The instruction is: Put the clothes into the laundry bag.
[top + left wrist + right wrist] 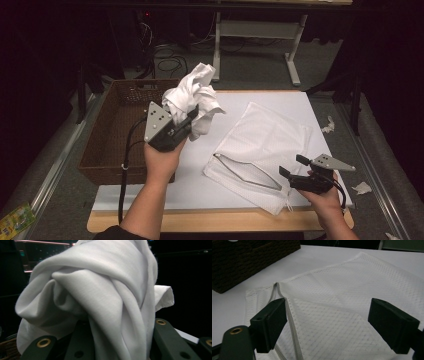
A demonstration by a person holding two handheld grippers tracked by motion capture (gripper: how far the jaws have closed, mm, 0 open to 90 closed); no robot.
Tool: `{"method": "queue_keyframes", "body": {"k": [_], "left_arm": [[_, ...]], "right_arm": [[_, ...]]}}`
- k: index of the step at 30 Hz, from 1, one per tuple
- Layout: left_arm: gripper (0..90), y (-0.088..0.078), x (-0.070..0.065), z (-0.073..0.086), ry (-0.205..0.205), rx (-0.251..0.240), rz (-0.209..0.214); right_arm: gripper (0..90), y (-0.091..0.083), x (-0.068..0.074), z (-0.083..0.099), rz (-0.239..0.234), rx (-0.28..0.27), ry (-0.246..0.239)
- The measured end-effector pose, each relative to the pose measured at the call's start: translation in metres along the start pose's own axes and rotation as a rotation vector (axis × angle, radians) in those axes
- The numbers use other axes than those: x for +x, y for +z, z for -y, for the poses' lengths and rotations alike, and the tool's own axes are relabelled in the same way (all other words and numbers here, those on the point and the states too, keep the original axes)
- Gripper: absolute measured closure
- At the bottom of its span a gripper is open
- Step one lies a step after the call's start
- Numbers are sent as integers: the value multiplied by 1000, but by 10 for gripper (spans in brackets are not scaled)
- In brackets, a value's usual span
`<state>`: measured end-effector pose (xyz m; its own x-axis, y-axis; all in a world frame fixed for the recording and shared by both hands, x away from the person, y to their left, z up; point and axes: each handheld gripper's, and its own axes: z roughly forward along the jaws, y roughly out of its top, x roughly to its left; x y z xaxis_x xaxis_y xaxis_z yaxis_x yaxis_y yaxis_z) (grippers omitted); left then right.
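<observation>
Bunching white cloth (100,297) hides left gripper (192,120) fingers clamping it; right gripper (328,323) fingers spread.

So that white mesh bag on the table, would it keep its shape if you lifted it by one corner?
Probably not. The mesh bag lies flat and creased on the table, so it would likely droop. Its thin open weave suggests it is light. The unzipped mouth already gapes, so it might sag wider when lifted.

Each tool, left tool (194,116) and right tool (291,166), is black with blocky jaws, brass-ringed screw holes, a grey three-cornered plate (small holes dotted across) and a trailing black cable.
</observation>
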<state>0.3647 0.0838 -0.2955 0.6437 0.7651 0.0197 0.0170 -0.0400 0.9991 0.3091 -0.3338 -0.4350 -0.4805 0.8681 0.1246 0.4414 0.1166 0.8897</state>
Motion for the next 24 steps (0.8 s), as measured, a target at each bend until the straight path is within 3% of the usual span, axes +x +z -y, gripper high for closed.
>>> {"method": "queue_keyframes", "body": {"k": [12, 16, 19, 21, 22, 24], "left_arm": [[688, -1, -34, 18, 0, 21, 142], [687, -4, -44, 25, 20, 41, 187], [685, -7, -48, 33, 23, 54, 200], [685, -12, -47, 39, 2, 62, 207], [685, -15, -45, 44, -15, 67, 204], [685, -22, -44, 52, -9, 79, 192]], "right_arm": [[160, -1, 2, 0, 1, 0, -4], [160, 0, 2, 0, -1, 1, -8], [160, -1, 3, 0, -4, 0, -6], [161, -1, 3, 0, -6, -1, -10], [165, 0, 4, 0, -9, 0, -9], [166, 1, 5, 1, -14, 9, -7]]}}
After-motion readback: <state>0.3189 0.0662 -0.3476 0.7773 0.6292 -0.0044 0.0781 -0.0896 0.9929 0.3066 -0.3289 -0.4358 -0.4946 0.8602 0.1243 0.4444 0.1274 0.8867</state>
